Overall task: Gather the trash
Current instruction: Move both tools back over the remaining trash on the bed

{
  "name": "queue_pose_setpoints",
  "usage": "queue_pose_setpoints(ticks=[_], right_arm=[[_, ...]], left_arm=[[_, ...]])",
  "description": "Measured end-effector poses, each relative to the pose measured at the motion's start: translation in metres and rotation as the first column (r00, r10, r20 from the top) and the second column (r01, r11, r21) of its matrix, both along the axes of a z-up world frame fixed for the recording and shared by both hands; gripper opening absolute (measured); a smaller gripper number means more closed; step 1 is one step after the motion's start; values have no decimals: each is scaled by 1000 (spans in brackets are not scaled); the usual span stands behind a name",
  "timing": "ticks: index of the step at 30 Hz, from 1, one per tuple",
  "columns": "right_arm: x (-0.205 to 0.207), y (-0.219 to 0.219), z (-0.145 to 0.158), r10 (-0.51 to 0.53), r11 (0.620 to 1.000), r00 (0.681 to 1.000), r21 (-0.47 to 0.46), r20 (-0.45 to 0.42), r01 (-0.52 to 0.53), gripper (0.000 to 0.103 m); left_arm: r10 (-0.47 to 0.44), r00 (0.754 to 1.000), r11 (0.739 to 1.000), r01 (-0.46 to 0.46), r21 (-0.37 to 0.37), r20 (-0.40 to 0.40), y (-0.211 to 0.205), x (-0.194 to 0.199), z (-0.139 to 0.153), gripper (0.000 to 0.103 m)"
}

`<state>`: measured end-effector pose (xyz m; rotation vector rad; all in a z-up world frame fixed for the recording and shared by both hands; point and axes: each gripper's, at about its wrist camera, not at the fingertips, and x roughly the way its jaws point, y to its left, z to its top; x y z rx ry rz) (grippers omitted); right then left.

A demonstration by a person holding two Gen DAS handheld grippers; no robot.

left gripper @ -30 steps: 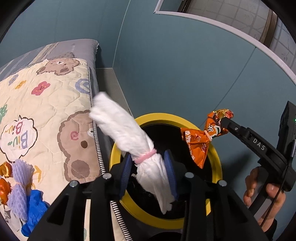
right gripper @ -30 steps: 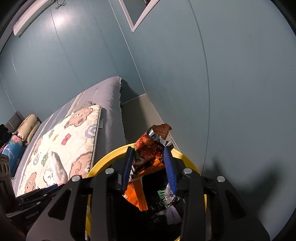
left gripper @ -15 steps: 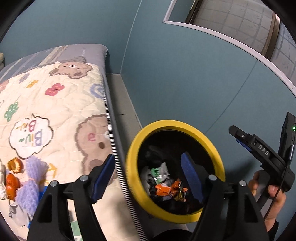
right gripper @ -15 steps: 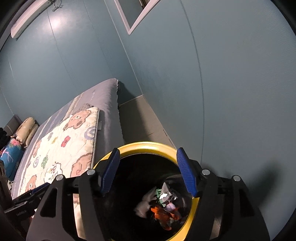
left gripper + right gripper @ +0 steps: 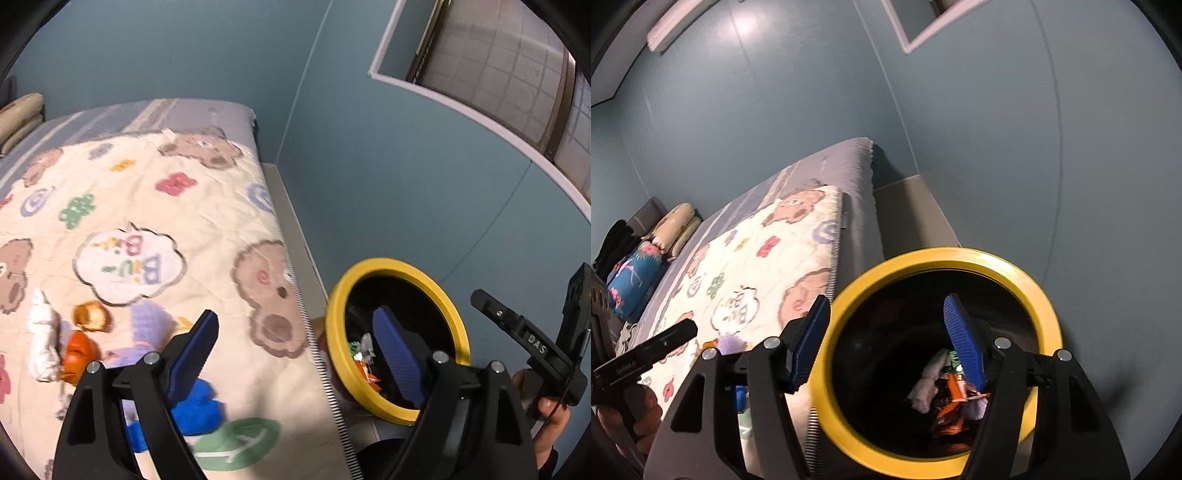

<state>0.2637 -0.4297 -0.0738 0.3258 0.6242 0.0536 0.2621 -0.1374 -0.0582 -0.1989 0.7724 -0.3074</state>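
Observation:
A black bin with a yellow rim (image 5: 334, 332) stands on the floor beside the bed. Inside it lie a white tied bundle (image 5: 925, 384) and an orange wrapper (image 5: 951, 400). My right gripper (image 5: 888, 332) hangs open and empty over the bin's mouth. My left gripper (image 5: 295, 350) is over the quilt's edge, its jaws opening with nothing between them. On the quilt (image 5: 166, 206) lie a white bundle (image 5: 42, 332), an orange wrapper (image 5: 79, 354), a purple foam net (image 5: 147, 325) and a blue piece (image 5: 195, 406).
Teal walls close in behind and to the right of the bin (image 5: 1047, 306). A narrow grey floor strip (image 5: 908, 218) runs between bed and wall. Pillows (image 5: 676, 225) sit at the bed's far end. A person's hand (image 5: 550, 413) holds the right gripper's handle.
Both grippers opened and let go: the white bundle and the orange wrapper dropped into the bin. The left gripper then swung left toward the quilt; the right one drew back a little.

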Motion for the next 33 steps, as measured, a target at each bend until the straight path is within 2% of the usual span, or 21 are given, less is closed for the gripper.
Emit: queue_pose_setpoints(ticks=[10, 16, 27, 33], right_arm=[[-14, 53, 41, 108, 994, 992, -39, 73, -105, 72], [-19, 84, 53, 175, 984, 981, -48, 82, -172, 73], [-18, 140, 52, 289, 955, 956, -84, 48, -284, 73], [-16, 165, 46, 336, 938, 942, -98, 23, -332, 73]], left_arm=[[99, 993, 995, -101, 22, 71, 59, -21, 28, 91], [162, 983, 986, -165, 36, 85, 97, -26, 35, 92], [262, 961, 958, -270, 97, 88, 154, -32, 34, 93], [317, 947, 940, -321, 115, 53, 187, -30, 22, 93]])
